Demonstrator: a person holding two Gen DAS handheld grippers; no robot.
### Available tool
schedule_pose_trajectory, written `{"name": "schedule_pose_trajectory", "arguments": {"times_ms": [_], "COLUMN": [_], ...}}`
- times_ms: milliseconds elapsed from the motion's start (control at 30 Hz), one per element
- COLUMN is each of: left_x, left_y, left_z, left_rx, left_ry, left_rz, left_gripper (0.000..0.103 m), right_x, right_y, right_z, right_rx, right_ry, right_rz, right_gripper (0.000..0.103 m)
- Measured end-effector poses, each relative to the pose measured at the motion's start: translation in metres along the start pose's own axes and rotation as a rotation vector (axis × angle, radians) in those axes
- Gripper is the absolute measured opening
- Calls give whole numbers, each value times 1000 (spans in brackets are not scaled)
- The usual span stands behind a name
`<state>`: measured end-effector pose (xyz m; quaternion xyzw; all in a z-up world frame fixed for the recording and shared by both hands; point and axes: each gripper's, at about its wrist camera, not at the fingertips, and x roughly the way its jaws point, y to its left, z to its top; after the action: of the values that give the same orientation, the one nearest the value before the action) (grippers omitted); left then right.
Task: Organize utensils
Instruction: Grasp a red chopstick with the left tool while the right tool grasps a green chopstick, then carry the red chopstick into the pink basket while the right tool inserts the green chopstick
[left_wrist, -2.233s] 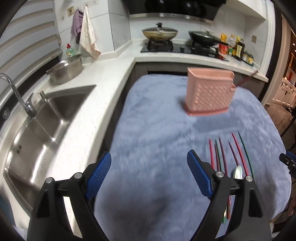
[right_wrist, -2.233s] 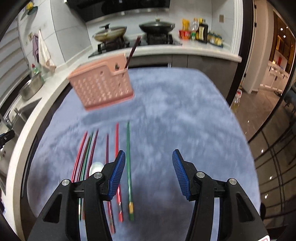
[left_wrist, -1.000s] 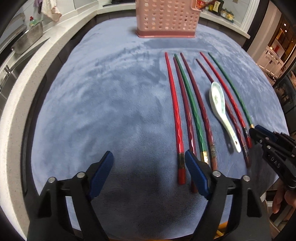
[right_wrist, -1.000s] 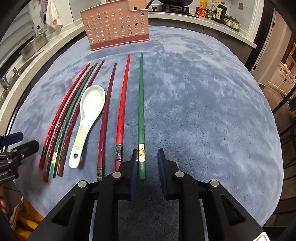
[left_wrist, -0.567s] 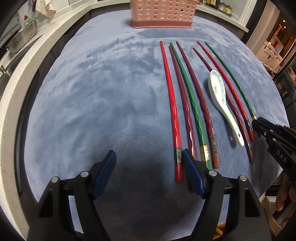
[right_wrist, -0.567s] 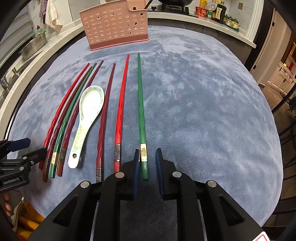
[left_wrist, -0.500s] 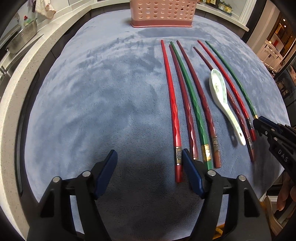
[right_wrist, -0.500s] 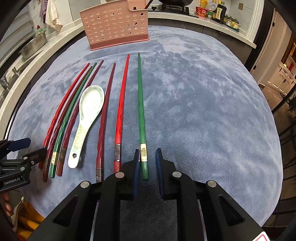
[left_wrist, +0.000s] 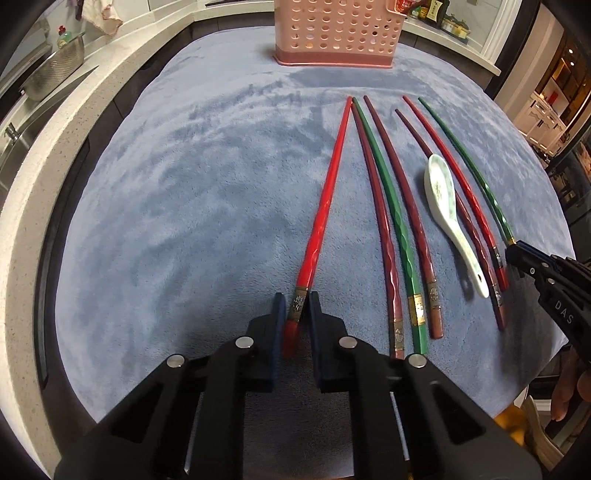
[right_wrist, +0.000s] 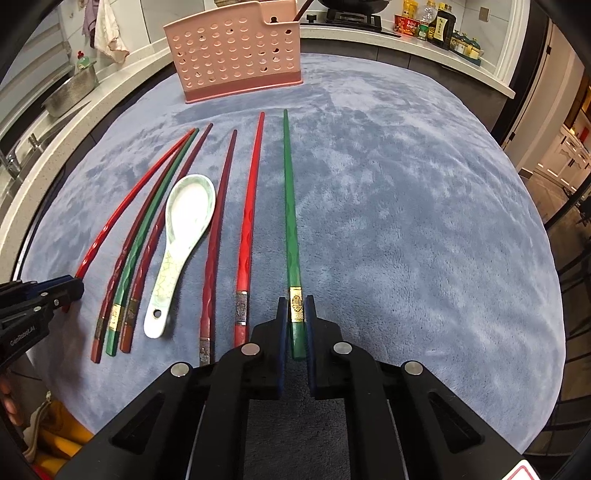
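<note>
Left gripper (left_wrist: 294, 314) is clenched on the red chopstick's (left_wrist: 325, 199) butt end, right gripper (right_wrist: 295, 317) on the green chopstick's (right_wrist: 290, 206); both point at the pink utensil holder (right_wrist: 236, 55). Gripped so far back, either could pivot and slip.

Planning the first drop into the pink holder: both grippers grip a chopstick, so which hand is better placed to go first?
Probably right. The right gripper holds the green chopstick, outermost in the row. The left gripper holds the red chopstick. The pink holder stands equally far.
</note>
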<state>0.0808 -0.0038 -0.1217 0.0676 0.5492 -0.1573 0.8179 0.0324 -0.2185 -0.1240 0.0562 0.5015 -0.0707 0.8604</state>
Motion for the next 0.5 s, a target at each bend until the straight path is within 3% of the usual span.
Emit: {"name": "schedule_pose_trajectory", "arguments": {"times_ms": [233, 500], "left_x": [-10, -48], "left_y": [2, 8], "left_z": [7, 28], "left_rx": [-15, -39], "left_ry": [-26, -129], "left_rz": [-8, -16], "left_gripper": [9, 8], "right_x": [-21, -56], "right_y": [-4, -10], "right_z": [16, 45], "right_rx": [12, 25], "right_ry": [-52, -148], "right_rz": [7, 18], "right_gripper": [8, 7]}}
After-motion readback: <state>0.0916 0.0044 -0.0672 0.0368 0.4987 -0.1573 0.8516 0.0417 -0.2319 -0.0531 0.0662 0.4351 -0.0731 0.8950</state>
